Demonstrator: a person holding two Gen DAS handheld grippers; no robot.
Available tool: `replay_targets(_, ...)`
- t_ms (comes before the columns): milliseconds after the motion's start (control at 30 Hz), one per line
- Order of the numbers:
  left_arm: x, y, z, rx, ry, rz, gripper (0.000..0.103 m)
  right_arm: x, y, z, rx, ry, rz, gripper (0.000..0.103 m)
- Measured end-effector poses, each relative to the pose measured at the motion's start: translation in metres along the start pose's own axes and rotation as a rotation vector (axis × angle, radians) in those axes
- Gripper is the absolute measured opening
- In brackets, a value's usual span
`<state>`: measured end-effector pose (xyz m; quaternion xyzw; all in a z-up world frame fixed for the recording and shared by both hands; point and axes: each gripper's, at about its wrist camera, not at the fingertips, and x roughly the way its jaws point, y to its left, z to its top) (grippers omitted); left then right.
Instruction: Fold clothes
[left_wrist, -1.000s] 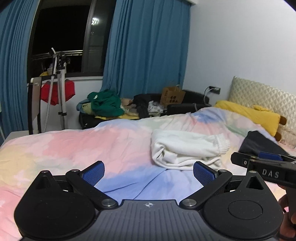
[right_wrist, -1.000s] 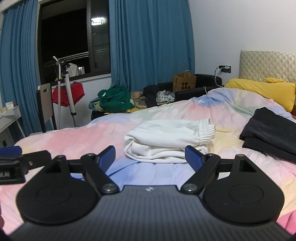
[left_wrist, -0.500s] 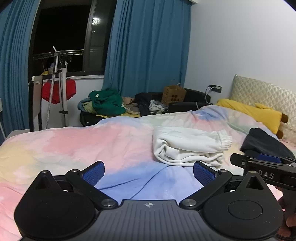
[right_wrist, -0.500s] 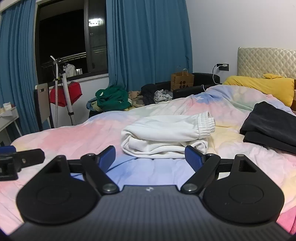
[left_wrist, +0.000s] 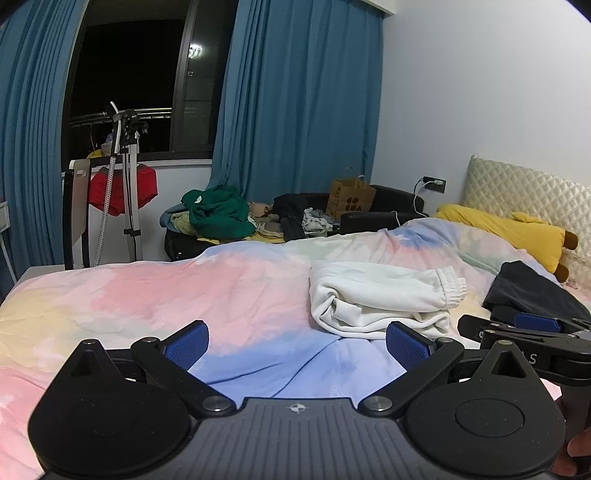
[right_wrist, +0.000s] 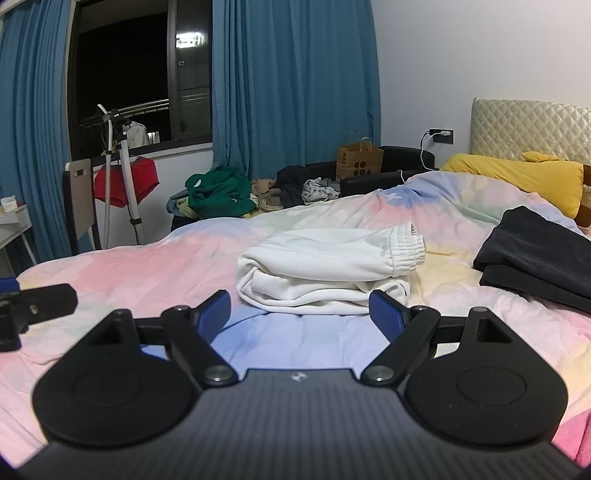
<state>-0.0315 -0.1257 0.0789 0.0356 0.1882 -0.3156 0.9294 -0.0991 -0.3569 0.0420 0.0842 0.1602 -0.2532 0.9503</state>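
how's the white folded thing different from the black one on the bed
The white garment is cream and sits mid-bed, right ahead of the open right gripper; the black garment is dark and lies farther right, nearer the yellow pillow. The white one looks bulkier, with a ribbed elastic edge showing; the black one looks flatter, with no such edge in view. Both are folded on the pastel duvet.
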Motion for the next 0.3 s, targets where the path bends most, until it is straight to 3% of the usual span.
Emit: replay_targets(300, 0.0000, 0.0025, 0.0001, -0.015, 0.000, -0.006, 0.103, 0.0020, -0.0013, 0.0009, 0.004, 0.009, -0.003, 0.083)
